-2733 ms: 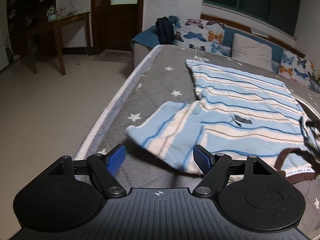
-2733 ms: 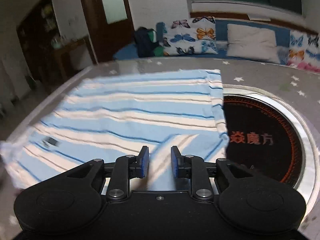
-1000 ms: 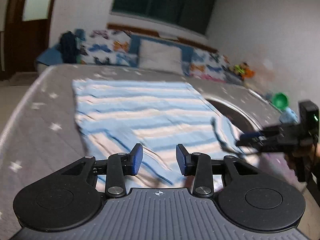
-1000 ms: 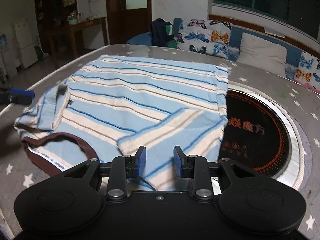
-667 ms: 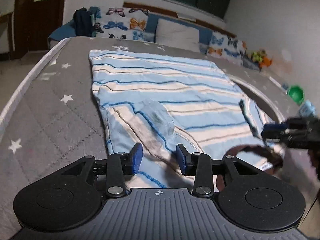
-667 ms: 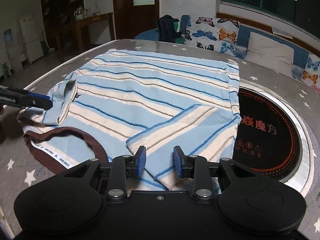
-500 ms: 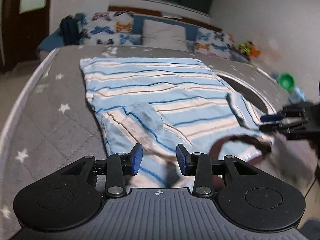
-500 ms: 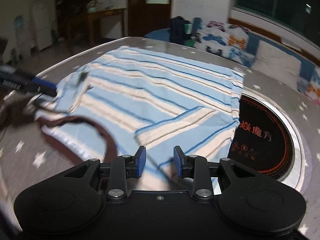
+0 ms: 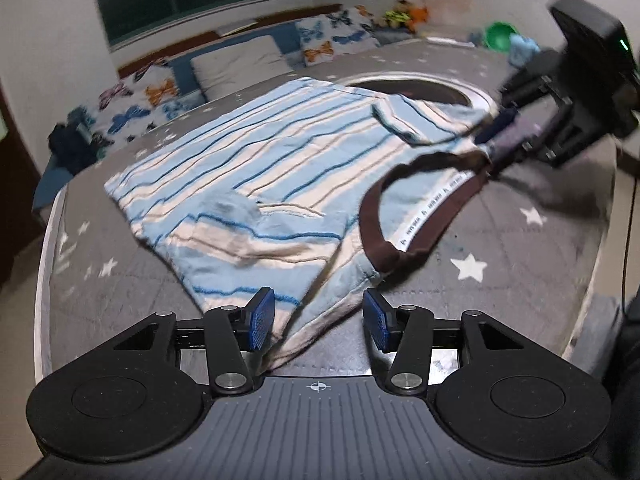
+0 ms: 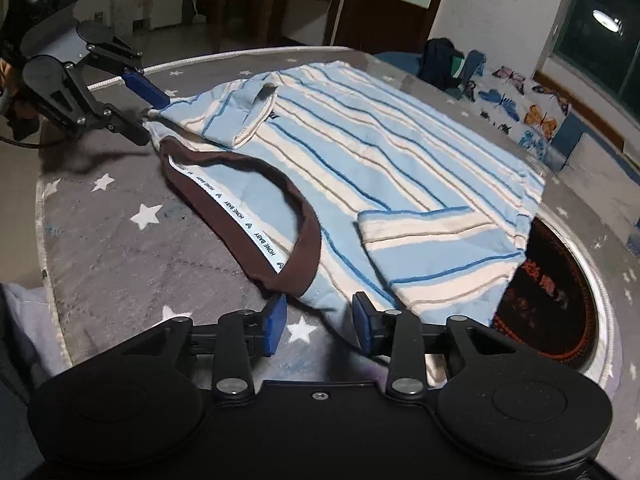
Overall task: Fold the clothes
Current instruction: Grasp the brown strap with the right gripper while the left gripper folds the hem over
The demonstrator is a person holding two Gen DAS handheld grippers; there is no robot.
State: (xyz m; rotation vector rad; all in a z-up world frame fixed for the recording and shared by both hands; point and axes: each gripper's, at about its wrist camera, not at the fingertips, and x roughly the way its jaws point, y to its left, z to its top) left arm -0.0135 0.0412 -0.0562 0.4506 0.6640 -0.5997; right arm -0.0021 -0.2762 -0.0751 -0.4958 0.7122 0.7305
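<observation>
Home: butterfly-cushioned bench (image 10: 540,120), wooden door (image 10: 400,0)

**Black grippers, blue pads**

The left gripper (image 9: 319,322) has a matte black body with a ribbed grey plate bearing a small white crosshair mark. 2 round black discs flank it, and 2 black linkage arms pivot on silver screws. Its fingers (image 9: 260,318) carry blue, finely textured pads.

The right gripper (image 10: 319,322) is built alike: black housing, 2 discs, silver pivot screws, 1 small screw at the centre, blue pads. Seen from the left wrist, its boxy black rear block shows a small green light, and a thin black cable trails beside it.
</observation>
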